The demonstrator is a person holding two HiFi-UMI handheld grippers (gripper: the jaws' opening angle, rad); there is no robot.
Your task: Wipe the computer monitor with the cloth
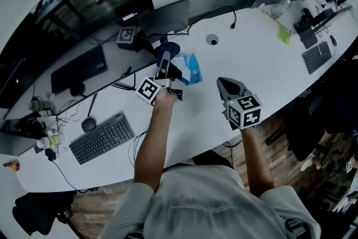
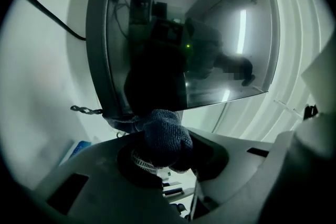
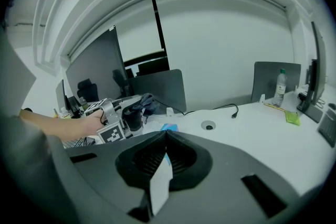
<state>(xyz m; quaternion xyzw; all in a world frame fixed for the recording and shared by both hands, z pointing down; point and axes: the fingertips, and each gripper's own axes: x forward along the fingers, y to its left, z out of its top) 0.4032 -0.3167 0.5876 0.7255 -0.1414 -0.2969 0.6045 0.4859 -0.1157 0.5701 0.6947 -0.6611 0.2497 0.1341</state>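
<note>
White curved worktop (image 1: 268, 53) carries the dark monitor (image 2: 210, 34), whose screen fills the left gripper view. The left tool (image 2: 168, 157) is clamped on the bunched blue cloth (image 2: 164, 134), which sits at the screen's lower edge; whether it touches the glass I cannot tell. The right tool (image 3: 166, 139) hangs clenched and empty, well apart. To wipe well, I judge the cloth should press lightly and cross the screen in overlapping passes, so the monitor does not tip.

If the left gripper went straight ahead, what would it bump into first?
Most likely the monitor: the left gripper, shut on the blue cloth, points at the screen's lower part. Distance is unclear.
</note>
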